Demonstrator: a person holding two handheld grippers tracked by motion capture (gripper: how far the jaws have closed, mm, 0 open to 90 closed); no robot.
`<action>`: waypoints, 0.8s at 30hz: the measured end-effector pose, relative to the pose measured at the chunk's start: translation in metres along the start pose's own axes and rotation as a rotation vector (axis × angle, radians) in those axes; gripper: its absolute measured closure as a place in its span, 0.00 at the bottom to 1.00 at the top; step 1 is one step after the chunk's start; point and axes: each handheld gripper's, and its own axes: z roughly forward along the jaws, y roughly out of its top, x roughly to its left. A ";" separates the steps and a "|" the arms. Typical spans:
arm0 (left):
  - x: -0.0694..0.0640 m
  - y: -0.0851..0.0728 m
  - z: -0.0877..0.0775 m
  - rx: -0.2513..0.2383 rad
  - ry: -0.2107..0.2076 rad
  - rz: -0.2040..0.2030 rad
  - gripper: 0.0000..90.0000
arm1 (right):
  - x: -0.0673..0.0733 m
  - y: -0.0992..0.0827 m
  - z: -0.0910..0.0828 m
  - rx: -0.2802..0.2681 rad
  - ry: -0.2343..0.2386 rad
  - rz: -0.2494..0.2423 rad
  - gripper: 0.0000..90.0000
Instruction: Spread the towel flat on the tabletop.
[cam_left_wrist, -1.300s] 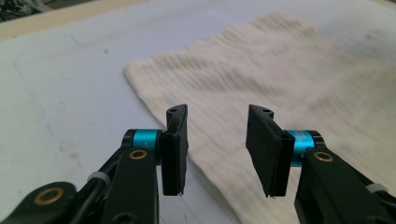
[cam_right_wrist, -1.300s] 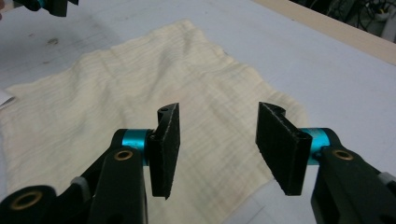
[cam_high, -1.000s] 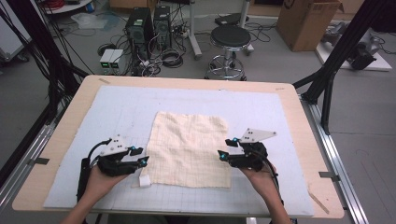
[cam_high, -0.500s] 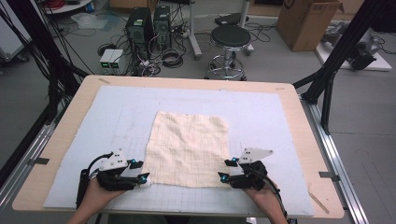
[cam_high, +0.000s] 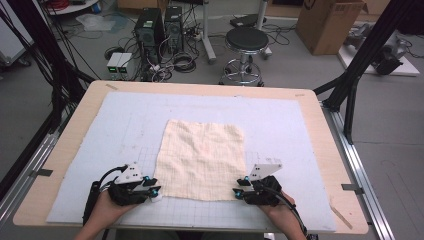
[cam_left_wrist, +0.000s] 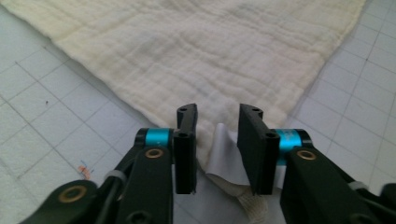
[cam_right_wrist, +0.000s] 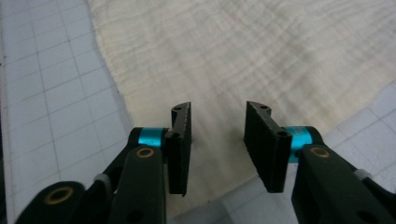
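Two grippers: we see both at the near edge of the cream cloth (cam_high: 202, 160), one at each near corner.
High view, cloth: we find it spread flat on the pale gridded mat (cam_high: 280, 125), near the mat's middle and towards our side.
High view, left gripper (cam_high: 154, 192): it sits at the cloth's near left corner, held in the left hand (cam_high: 107, 210); a small white tag (cam_high: 156, 198) lies right by its tips.
High view, right gripper (cam_high: 239, 192): it sits at the cloth's near right corner, held in the right hand (cam_high: 280, 210), its tips at the cloth's hem.
Left gripper view, left gripper (cam_left_wrist: 218, 154): we see its jaws partly apart, having just been closing; the cloth's (cam_left_wrist: 196, 56) corner and the white tag (cam_left_wrist: 224, 154) lie between them, and the pads do not press on either.
Left gripper view, mat (cam_left_wrist: 51, 116): grid lines run on both sides of the cloth's corner.
Right gripper view, right gripper (cam_right_wrist: 218, 149): we see its jaws partly apart, having just been closing; they stand over the cloth's (cam_right_wrist: 243, 51) near edge, with a clear gap between the pads and nothing clamped.
Right gripper view, mat (cam_right_wrist: 51, 84): it shows beside the cloth and just beneath the jaws.
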 end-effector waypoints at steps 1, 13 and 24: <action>0.000 0.000 0.001 -0.002 -0.007 -0.005 0.85 | -0.001 0.000 0.000 0.003 -0.001 0.006 0.74; 0.000 0.000 -0.002 0.001 -0.033 -0.003 0.97 | -0.005 0.000 -0.001 0.000 0.060 0.045 0.98; -0.007 0.000 -0.015 -0.048 -0.035 0.003 0.97 | -0.001 0.001 -0.010 -0.037 0.091 0.048 0.98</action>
